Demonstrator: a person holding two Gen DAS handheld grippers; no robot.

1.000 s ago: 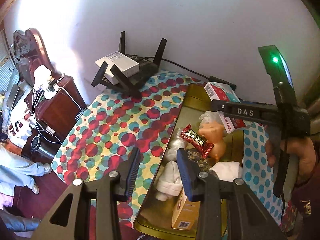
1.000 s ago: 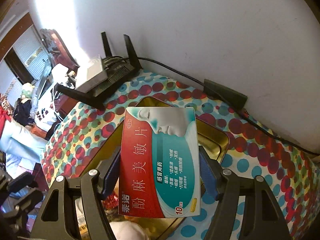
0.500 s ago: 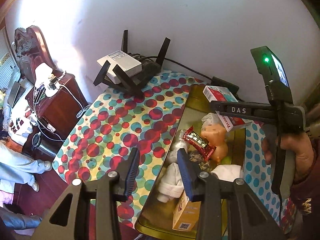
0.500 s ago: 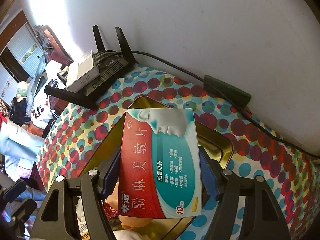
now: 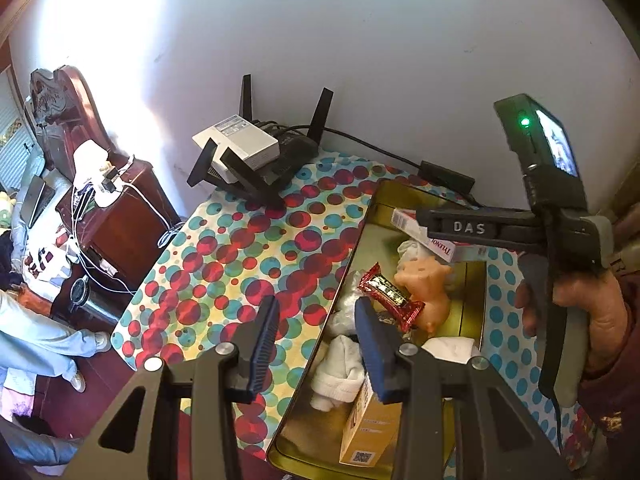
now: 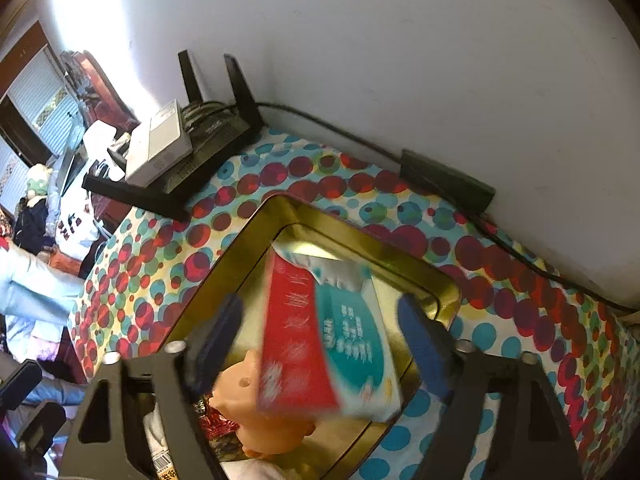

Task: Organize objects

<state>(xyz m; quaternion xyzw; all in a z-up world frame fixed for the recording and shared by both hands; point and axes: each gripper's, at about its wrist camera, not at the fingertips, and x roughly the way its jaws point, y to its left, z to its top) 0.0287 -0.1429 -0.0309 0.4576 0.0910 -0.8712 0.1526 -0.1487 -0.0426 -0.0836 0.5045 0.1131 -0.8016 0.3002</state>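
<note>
A gold metal tin lies on the dotted tablecloth. It holds a pink pig toy, a red snack bar, white socks and a yellow box. My right gripper is open over the tin's far end. A red and teal medicine box sits blurred between its spread fingers, tilted and free of the pads. My left gripper is open and empty above the tin's near left rim.
A black router with a white box on top stands at the table's back left. A black power adapter and cable run along the wall. A wooden cabinet stands left of the table.
My right gripper has opened and moved down over the tin. The medicine box has come loose from its pads and drops toward the tin. My left gripper has barely moved.
</note>
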